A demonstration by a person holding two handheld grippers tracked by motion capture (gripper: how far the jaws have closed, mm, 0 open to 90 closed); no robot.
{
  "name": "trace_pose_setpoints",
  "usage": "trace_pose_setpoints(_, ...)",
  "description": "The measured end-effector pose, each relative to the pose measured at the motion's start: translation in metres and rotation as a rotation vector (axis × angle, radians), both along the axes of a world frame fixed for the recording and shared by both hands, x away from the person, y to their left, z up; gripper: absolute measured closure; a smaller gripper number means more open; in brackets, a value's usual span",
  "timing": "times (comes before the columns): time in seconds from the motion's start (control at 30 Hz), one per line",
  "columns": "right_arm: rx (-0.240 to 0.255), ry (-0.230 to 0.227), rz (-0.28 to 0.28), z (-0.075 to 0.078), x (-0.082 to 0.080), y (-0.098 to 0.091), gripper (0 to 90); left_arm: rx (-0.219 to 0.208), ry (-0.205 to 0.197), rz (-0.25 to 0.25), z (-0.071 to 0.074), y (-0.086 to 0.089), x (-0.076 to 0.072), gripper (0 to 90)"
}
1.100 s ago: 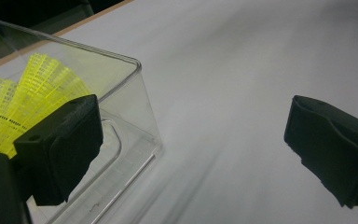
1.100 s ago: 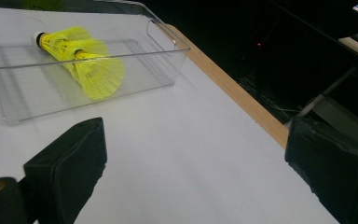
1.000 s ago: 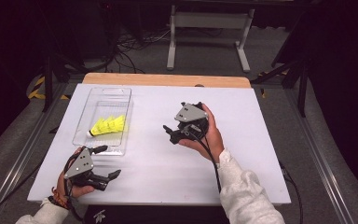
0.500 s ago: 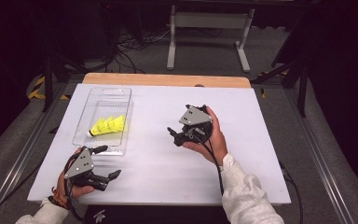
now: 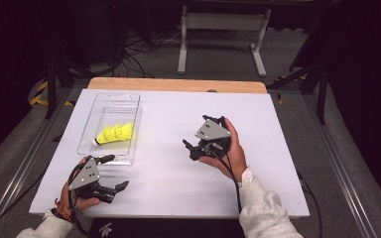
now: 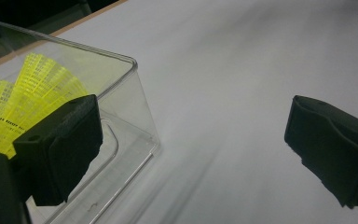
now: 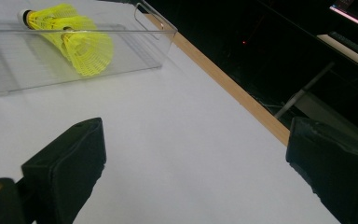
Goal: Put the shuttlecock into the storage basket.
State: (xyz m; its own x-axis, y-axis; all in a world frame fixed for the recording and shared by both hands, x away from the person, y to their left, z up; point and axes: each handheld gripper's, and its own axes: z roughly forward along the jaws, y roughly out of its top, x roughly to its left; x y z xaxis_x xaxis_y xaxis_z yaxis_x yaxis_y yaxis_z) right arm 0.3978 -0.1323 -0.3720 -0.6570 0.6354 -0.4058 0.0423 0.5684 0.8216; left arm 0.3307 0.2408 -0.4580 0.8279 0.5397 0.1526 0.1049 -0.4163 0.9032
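Right tongs [image 5: 194,147] drawn back toward person, apparently slightly; jaws apart.

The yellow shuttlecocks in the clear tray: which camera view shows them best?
The right gripper view: the yellow shuttlecocks lie whole in the clear tray, skirts and one cork tip sharp. The high view shows them small. In the left gripper view a jaw partly covers them.

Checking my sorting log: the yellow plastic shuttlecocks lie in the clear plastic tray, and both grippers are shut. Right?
Not quite. The yellow plastic shuttlecocks do lie in the clear plastic tray, but the left gripper and right gripper are open, per both gripper views.
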Motion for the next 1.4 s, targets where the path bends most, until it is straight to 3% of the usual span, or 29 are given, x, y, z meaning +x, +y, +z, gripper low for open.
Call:
trace_pose_setpoints(0.43,0.011,-0.018,-0.005,0.0,-0.013,-0.018,4.6,0.009,-0.001,-0.008,0.0,-0.001,0.0,5.0)
trace_pose_setpoints(1.4,0.001,-0.044,-0.034,-0.019,-0.043,-0.057,4.6,0.012,-0.001,-0.004,0.0,-0.001,0.0,5.0)
